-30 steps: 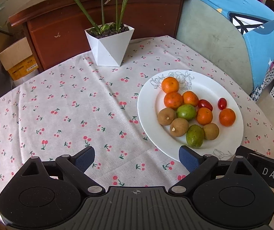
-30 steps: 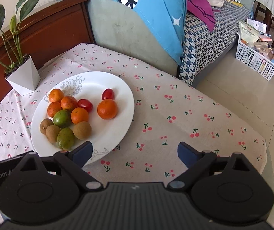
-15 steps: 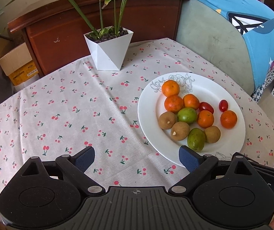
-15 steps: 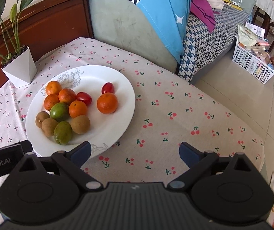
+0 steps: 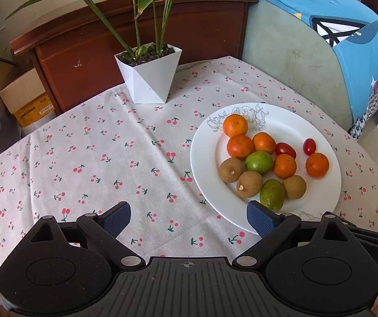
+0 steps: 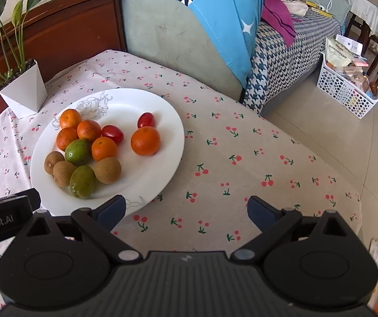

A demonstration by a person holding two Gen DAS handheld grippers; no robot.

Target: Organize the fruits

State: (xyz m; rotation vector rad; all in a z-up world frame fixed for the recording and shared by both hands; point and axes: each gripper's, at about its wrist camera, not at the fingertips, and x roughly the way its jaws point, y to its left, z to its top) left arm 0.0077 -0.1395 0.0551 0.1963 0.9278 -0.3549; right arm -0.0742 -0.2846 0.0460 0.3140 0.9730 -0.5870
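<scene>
A white plate [image 5: 321,206] [image 6: 162,169] on the cherry-print tablecloth holds mixed fruit: several oranges [image 5: 235,125] [image 6: 145,141], three brown kiwis [image 5: 249,184] [image 6: 107,170], two green fruits [image 5: 272,195] [image 6: 82,181] and two red cherry tomatoes [image 5: 309,146] [image 6: 145,120]. My left gripper [image 5: 189,219] hangs open above the cloth at the plate's near left rim, holding nothing. Open and empty too, my right gripper [image 6: 186,210] hovers above the cloth at the plate's near right rim.
A white pot [image 5: 150,75] [image 6: 23,89] with a leafy plant stands at the table's back. A wooden headboard [image 5: 136,34] and a padded bed end [image 6: 173,39] border the table. A cardboard box [image 5: 25,97] sits left, a white basket [image 6: 347,89] on the floor right.
Both grippers have pulled back and risen a little, so the plate and plant sit lower in both views. Jaws stay open. No fruit has moved.
</scene>
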